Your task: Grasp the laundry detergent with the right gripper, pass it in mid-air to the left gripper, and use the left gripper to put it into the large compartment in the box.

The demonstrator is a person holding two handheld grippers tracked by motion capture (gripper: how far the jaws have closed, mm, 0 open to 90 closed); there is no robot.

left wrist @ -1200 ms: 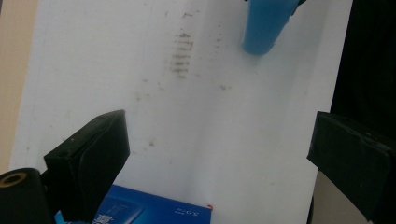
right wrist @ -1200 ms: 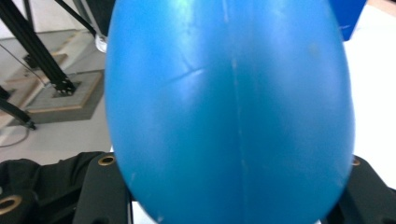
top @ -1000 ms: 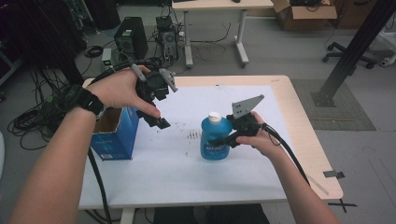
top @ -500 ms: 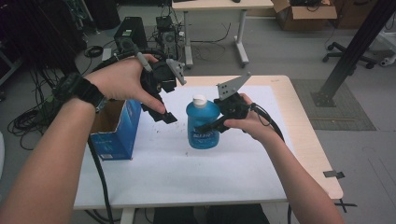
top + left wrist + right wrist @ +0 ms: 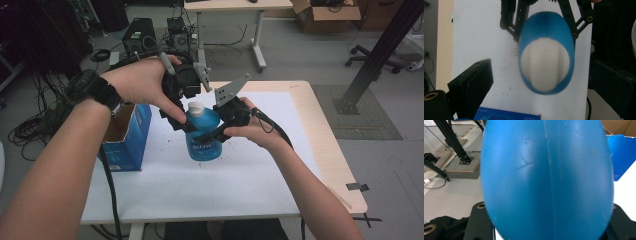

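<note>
1. One blue plastic bottle with a white ribbed cap (image 5: 202, 132) is in play, held up off the white paper sheet (image 5: 240, 185) that covers the pale wooden table (image 5: 330, 140); there is one sheet and one table.
2. One open blue cardboard box (image 5: 125, 135) stands on the sheet, just left of the bottle.
3. There are two hand-held tongs, one in each of the person's hands, and one black wristwatch (image 5: 92, 90) on the left wrist.
4. The bottle carries a white label with lettering on its front, too blurred to read. The blue box also shows small white print, not legible.
5. The right gripper (image 5: 212, 132) pinches the bottle's body from the bottle's right side; in the right gripper view the blue wall (image 5: 546, 180) bulges up between the two black jaws, which press on its flanks. A grey three-cornered plate (image 5: 231, 91) stands on top of this tool, above and right of the cap.
6. The left gripper (image 5: 182, 122) hovers over the bottle's top from its left. In the left gripper view its jaws stand spread wide, one either side of the white cap (image 5: 545, 66), well clear of it and touching nothing.
7. In that same view the right tool's black linkage (image 5: 574, 27) clasps the bottle beyond the cap.
</note>
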